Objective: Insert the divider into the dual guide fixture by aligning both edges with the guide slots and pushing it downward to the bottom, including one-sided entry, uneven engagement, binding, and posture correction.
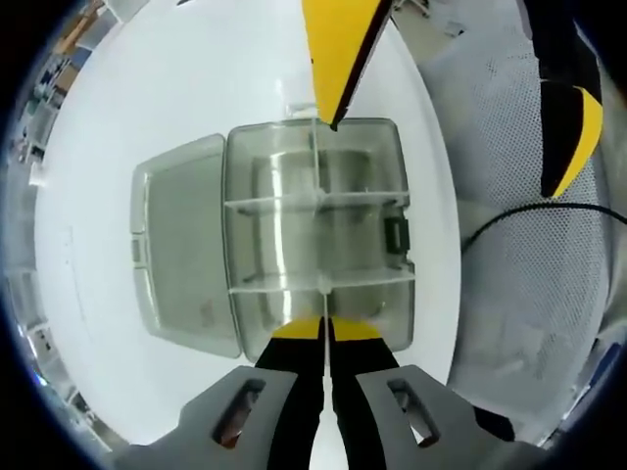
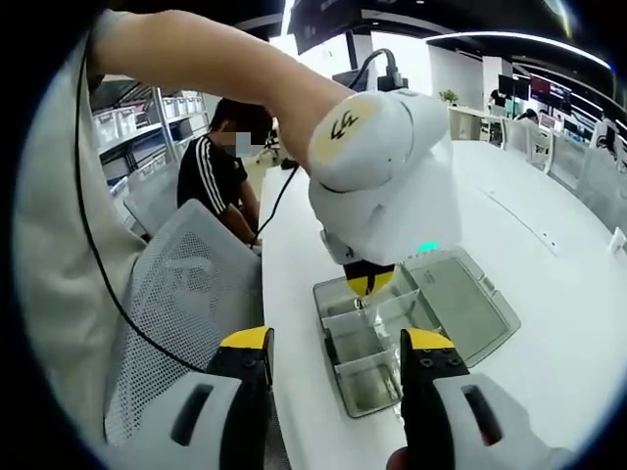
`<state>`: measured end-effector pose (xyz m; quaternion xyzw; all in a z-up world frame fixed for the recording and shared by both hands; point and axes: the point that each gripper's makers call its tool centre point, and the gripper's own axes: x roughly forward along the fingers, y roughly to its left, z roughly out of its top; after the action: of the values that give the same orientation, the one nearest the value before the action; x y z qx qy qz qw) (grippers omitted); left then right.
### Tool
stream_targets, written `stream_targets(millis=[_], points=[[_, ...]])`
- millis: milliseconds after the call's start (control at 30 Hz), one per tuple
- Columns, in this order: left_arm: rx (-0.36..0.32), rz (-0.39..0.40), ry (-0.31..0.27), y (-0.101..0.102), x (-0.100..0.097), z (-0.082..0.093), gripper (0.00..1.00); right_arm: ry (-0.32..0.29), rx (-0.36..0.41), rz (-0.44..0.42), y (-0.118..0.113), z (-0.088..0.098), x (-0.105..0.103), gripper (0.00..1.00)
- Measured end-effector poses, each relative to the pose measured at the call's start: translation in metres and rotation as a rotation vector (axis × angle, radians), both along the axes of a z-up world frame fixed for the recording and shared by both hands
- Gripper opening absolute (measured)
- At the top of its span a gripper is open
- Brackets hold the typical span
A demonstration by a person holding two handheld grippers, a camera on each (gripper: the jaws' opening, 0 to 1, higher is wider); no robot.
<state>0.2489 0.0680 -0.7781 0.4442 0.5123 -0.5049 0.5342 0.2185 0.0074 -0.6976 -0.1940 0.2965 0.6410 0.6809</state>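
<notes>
Left gripper (image 1: 326,331) fingers pinch a thin clear divider (image 1: 320,201); right gripper (image 2: 336,358) fingers wide.

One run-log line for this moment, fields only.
left tool: shut, at near edge of clear box | right tool: open, held back | dividers: two across box | lid: open flat | white table

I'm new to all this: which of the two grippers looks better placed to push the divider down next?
Probably the left gripper: its jaws are shut right over the clear box, at a divider. The right gripper hangs open, farther back.
</notes>
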Motion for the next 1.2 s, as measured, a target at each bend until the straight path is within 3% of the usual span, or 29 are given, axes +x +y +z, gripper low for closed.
stream_targets(millis=[1200], points=[[-0.040, 0.026, -0.033, 0.0018, -0.0001, -0.0051, 0.00, 0.001, -0.003, 0.003, 0.0001, -0.0005, -0.0008, 0.49]])
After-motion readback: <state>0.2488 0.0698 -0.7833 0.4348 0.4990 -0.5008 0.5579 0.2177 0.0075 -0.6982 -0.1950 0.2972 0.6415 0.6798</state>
